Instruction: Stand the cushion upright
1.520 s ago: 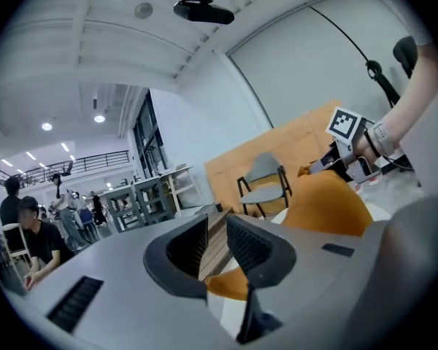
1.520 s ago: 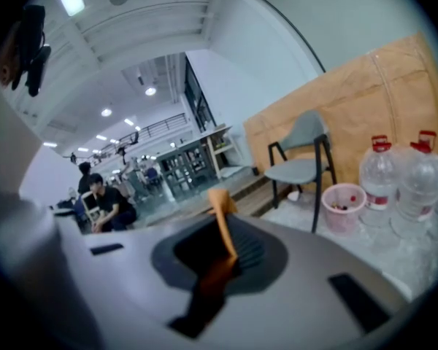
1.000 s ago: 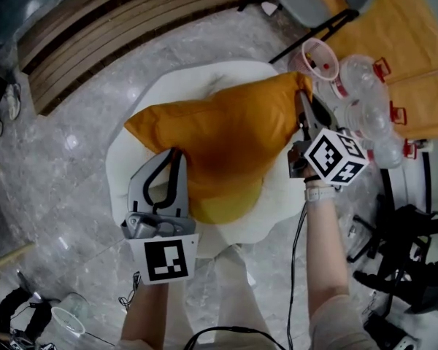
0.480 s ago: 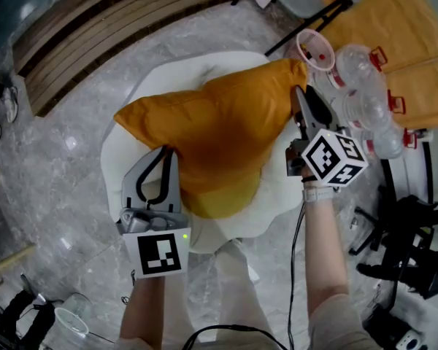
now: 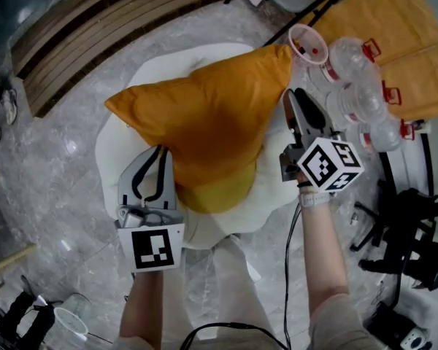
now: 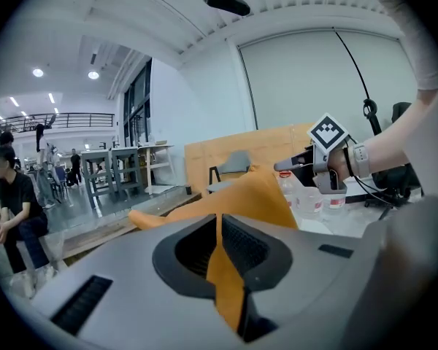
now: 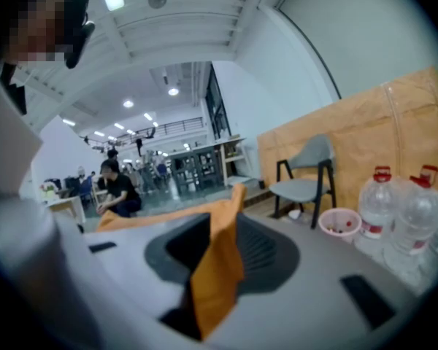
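meanwhile the left gripper [image 5: 159, 155] pinches a corner of the cushion [image 5: 197, 119], apparently steadying it upright on the table [image 5: 104, 152]; the right gripper [image 5: 289, 102], its jaws just opened, loosely straddles the fabric edge.

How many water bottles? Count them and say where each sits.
3 bottles, in a row right of the cushion: one beside the bin, one in the middle, one nearest the person. More may be hidden.

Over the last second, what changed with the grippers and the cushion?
The right gripper has just been opening its jaws; corner fabric of the cushion sits loose between them. The left gripper stays shut on the cushion's lower edge. The cushion remains on the white table.
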A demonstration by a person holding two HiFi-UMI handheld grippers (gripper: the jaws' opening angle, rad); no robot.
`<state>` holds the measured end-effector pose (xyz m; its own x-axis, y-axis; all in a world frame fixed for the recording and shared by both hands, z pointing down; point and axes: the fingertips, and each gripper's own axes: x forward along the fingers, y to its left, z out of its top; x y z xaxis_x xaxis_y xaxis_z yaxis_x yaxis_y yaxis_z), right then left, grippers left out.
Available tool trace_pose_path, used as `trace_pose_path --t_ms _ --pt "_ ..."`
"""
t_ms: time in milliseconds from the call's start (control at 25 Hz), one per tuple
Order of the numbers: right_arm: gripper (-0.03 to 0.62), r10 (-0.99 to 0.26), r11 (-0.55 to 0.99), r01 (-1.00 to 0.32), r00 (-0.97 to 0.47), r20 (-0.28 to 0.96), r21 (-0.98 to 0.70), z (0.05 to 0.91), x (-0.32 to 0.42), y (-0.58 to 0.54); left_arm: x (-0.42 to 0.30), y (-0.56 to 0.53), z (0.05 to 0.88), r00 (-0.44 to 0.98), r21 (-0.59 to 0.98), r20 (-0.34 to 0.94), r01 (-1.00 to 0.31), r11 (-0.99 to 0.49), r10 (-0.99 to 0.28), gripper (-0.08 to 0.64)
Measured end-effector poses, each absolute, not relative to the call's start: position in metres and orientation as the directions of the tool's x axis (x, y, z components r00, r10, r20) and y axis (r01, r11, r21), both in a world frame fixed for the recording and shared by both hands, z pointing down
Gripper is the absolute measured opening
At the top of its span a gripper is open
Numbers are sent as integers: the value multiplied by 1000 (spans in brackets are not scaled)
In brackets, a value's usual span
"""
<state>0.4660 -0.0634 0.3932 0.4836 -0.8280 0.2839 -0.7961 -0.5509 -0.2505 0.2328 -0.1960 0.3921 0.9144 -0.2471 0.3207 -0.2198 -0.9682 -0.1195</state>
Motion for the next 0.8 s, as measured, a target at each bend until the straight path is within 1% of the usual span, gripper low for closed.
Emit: trace_pose_path --t_ms 240,320,440,560,640,800 --pt "109 -876 -448 -868 380 297 -213 386 425 -66 228 -180 371 930 -119 274 -222 -968 -247 49" --pt "92 -894 -408 -890 344 287 -205 376 410 -66 225 -173 364 931 -107 271 -225 -969 -246 49" --pt "50 -918 -339 -926 287 274 -164 358 386 -63 219 -164 357 936 -22 253 -247 -969 -244 49" --pt "35 -932 -294 -944 248 264 -152 344 358 -54 203 -154 332 957 122 163 -261 -958 -240 44" --pt "26 -939 -282 -945 235 252 -168 335 341 -44 193 -146 314 964 181 111 -258 -949 -241 37" --pt "17 -947 -261 -946 213 239 -192 315 312 -19 179 -128 305 955 215 129 -288 -933 -265 35"
